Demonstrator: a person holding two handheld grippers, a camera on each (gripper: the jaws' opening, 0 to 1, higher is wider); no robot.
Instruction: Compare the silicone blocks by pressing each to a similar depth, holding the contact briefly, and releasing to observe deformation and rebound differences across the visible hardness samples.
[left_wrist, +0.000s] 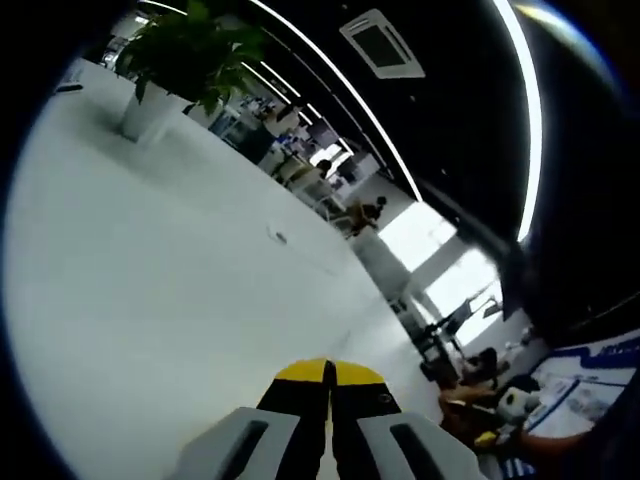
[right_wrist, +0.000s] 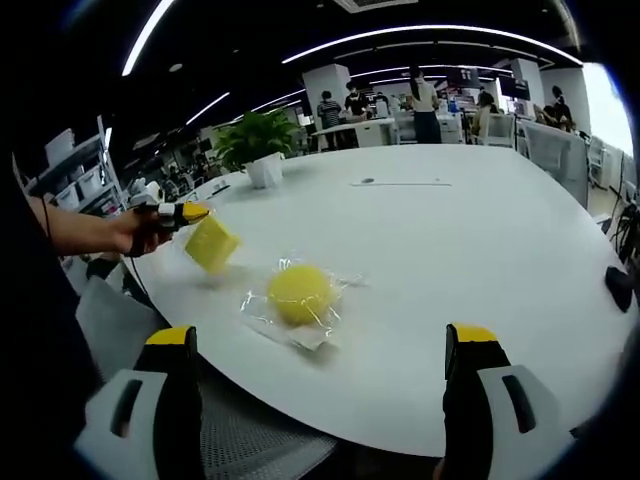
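Observation:
A round yellow silicone block lies in a crumpled clear wrapper on the white table, just beyond my right gripper, whose yellow-tipped jaws stand wide open on either side of it without touching. At the left of the right gripper view, a hand holds my left gripper over the table edge. A flat yellow square block hangs tilted from its tips, lifted off the table. In the left gripper view, the left gripper has its jaws pressed together, and the block is hidden from that view.
A potted plant in a white pot stands at the far side of the table and also appears as the plant. A small black object lies at the right edge. A mesh chair back sits below the near edge. People stand at distant desks.

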